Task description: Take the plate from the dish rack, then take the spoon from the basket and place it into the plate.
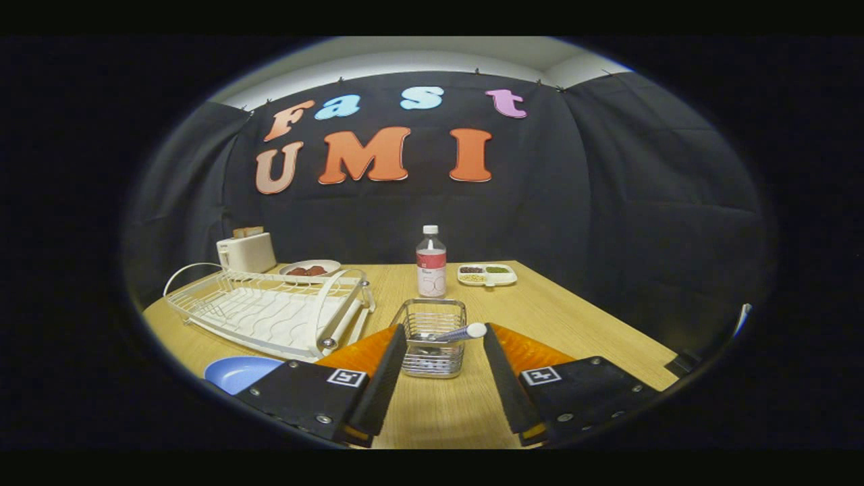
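Observation:
A blue plate lies on the wooden table, beside my left finger and in front of the white wire dish rack. The rack holds no plate. A small wire basket stands just ahead of my fingertips, between them. A spoon rests across the basket's top, its white handle end pointing toward my right finger. My gripper is open, with its fingers spread to either side of the basket and touching nothing.
A water bottle stands right behind the basket. Further back are a divided snack tray, a white plate with red food and a toaster. The table edge falls away to the right.

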`<action>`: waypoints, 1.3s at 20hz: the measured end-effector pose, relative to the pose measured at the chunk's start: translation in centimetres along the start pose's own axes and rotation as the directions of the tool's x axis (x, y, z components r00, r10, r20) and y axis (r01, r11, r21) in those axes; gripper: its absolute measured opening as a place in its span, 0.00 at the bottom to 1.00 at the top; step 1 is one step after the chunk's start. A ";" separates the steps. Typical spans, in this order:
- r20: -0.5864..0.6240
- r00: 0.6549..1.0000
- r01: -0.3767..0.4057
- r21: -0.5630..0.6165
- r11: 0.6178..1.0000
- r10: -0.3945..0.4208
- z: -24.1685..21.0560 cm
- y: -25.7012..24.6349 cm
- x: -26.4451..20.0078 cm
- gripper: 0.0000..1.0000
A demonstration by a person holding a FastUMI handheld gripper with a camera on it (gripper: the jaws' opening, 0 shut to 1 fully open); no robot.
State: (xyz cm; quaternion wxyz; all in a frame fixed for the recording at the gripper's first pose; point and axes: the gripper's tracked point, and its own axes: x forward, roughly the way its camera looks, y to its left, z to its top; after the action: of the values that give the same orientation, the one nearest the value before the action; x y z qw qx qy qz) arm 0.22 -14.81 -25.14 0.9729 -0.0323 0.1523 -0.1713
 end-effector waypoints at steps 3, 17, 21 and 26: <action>-0.012 1.000 0.007 0.003 1.000 -0.007 -0.5 0.1 0.5 0.39; -0.014 0.998 -0.061 0.021 0.998 0.062 3.9 1.8 1.1 0.12; 0.015 0.997 -0.082 0.022 0.996 0.082 6.4 1.8 -0.1 0.11; 0.066 0.991 -0.122 0.044 0.992 0.119 9.8 1.8 -3.1 0.11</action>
State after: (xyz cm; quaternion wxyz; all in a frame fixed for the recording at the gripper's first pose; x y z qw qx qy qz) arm 1.03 -11.91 -15.11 0.9862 -0.0049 0.1192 -0.1148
